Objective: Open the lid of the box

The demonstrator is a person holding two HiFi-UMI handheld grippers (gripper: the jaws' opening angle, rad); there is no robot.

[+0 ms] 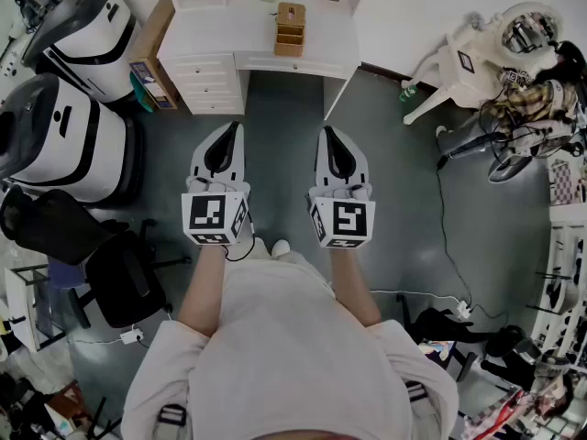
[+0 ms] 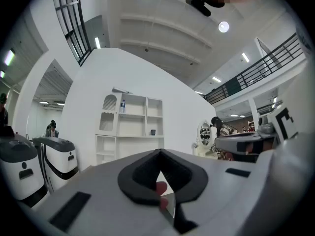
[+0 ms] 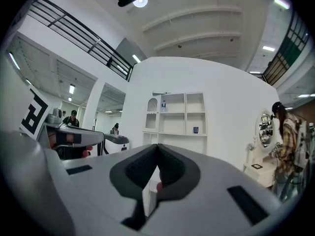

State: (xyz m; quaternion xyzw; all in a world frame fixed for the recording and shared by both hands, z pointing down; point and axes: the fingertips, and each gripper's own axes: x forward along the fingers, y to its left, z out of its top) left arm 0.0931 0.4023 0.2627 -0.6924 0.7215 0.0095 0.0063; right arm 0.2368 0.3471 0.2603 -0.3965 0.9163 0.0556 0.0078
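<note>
A small wooden box (image 1: pixel 290 27) stands upright on the white desk (image 1: pixel 220 35) at the far end of the floor, its lid down. My left gripper (image 1: pixel 236 128) and right gripper (image 1: pixel 326 132) are held side by side in front of the person's body, well short of the desk and pointing toward it. Both are shut with nothing between the jaws. In the left gripper view the left gripper's (image 2: pixel 160 154) dark pads meet, and the right gripper (image 3: pixel 157 149) looks the same in its own view. Both gripper views look above the desk, so the box is not in them.
Two white-and-black machines (image 1: pixel 87 35) (image 1: pixel 55 140) stand at the left beside a black office chair (image 1: pixel 119 278). A white chair (image 1: pixel 459 62) and clutter sit at the right, with a cable (image 1: pixel 449 246) across the grey floor. A white shelf unit (image 2: pixel 130 127) rises behind the desk.
</note>
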